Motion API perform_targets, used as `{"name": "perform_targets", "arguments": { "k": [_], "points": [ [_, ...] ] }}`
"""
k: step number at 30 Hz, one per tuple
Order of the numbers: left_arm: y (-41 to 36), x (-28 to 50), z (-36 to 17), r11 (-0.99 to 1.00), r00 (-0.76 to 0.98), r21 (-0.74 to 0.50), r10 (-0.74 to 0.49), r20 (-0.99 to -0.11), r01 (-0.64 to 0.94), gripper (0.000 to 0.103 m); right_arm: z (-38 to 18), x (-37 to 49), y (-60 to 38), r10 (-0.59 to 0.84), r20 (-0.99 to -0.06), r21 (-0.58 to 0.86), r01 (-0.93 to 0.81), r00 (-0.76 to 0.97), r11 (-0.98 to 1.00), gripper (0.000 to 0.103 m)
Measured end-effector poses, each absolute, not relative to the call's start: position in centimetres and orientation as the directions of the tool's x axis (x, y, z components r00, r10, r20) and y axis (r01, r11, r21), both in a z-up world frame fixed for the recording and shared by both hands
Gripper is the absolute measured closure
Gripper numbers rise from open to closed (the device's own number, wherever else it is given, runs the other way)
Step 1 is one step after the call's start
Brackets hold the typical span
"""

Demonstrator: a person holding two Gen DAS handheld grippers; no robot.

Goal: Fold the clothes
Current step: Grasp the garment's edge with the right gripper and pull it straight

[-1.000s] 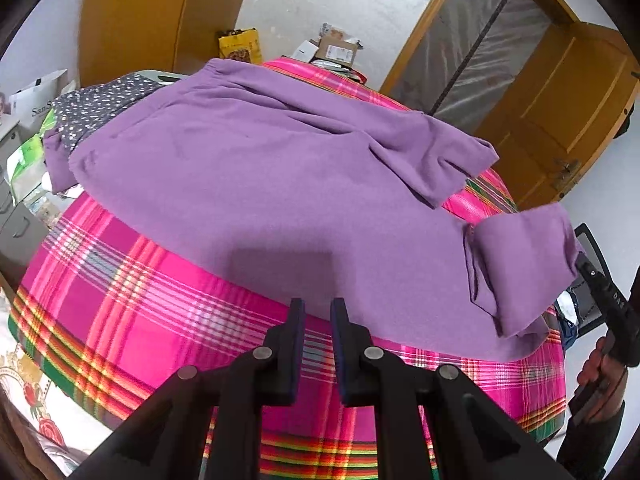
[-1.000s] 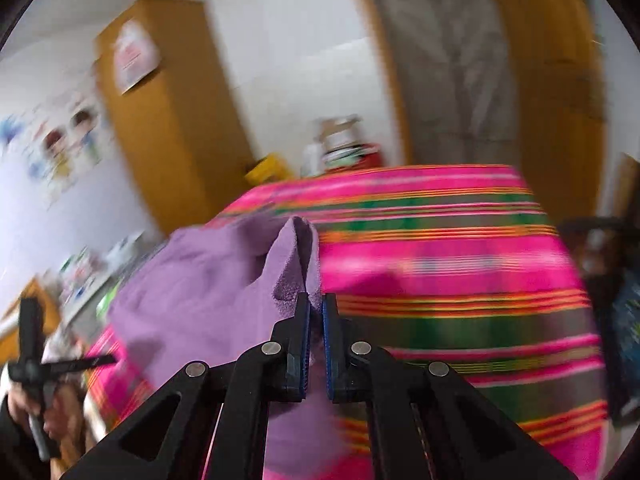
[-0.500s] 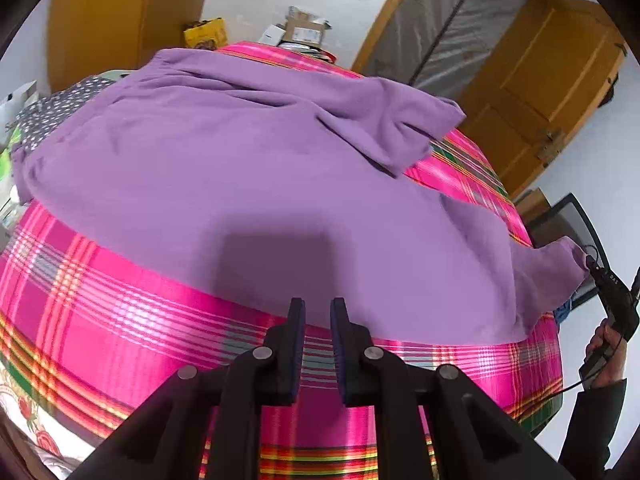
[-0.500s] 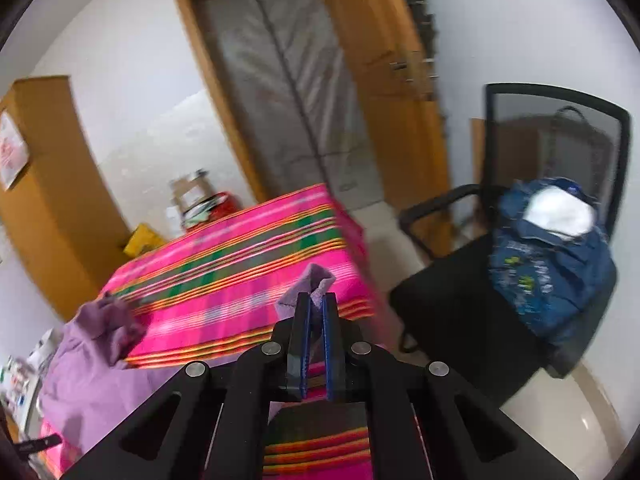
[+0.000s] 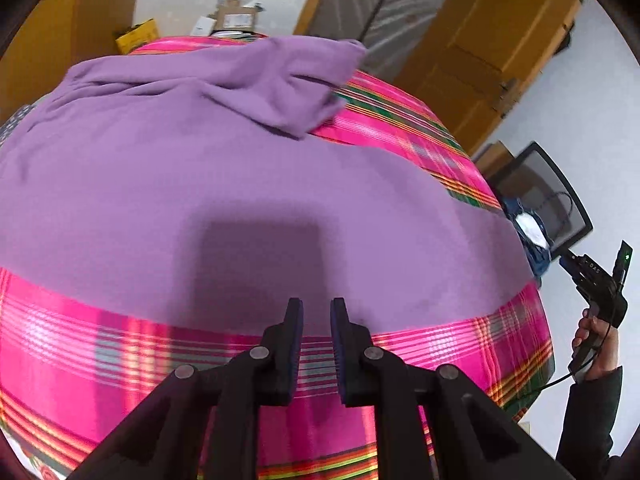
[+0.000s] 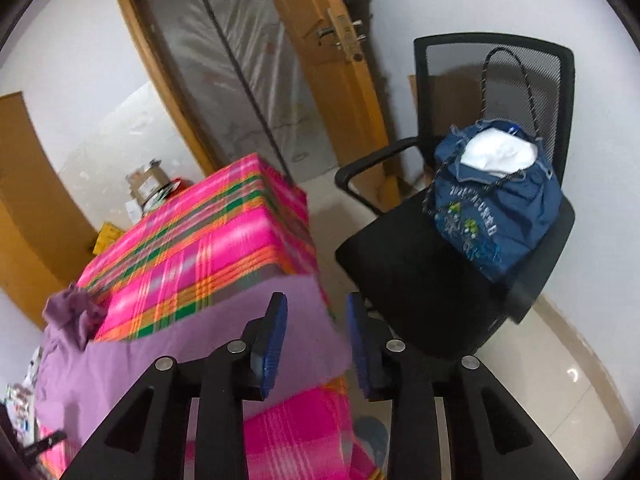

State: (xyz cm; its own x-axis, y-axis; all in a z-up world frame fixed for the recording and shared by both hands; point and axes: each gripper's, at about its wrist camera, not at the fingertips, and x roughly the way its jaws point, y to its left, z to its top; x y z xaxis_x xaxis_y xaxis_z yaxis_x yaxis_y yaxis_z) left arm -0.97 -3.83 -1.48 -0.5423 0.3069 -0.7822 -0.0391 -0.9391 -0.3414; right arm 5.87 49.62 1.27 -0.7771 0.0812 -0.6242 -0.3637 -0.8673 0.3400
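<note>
Purple garment [image 5: 248,184] is lying spread across the tabletop [image 5: 100,344] under its pink plaid cloth, one sleeve bunched at upper centre of the left view. We are holding the left gripper [image 5: 316,320] over its near hem, jaws slightly apart, gripping nothing. Our right gripper [image 6: 316,320] is opening, having let go the corner pinched earlier. Lower right, black chair [image 6: 420,280] is carrying a blue bag [image 6: 496,208].

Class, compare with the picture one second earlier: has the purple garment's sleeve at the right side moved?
Yes. The purple fabric garment now has that sleeve spread flat to the corner of the pink plaid tablecloth, below the opening right gripper.
</note>
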Motion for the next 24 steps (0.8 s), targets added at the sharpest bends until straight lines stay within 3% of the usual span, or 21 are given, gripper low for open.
{"name": "perform_targets", "arguments": {
  "k": [6,10,13,24],
  "points": [
    [-2.3,-0.7,-1.3,-0.948,-0.559,-0.306,0.302,-0.773,-0.089,0.089,-0.3,6.3,43.2,-0.163,-0.616,0.390,-0.119,-0.771,-0.913,0.068],
    [-3.8,-0.2,-1.9,-0.937,-0.562,-0.349,0.306,-0.769,-0.032,0.089,-2.4,6.2,37.6,-0.360,-0.635,0.463,0.036,-0.683,-0.886,0.068],
    [-5.6,0.6,-2.2,-0.925,-0.569,-0.379,0.300,-0.765,0.022,0.089,-3.9,6.3,35.5,-0.454,-0.633,0.543,0.058,-0.627,-0.837,0.068],
    [-14.3,2.3,-3.1,-0.773,-0.642,-0.571,0.293,-0.708,0.277,0.088,-4.8,5.0,37.3,-0.491,-0.560,0.703,-0.070,-0.668,-0.707,0.064]
  ]
}}
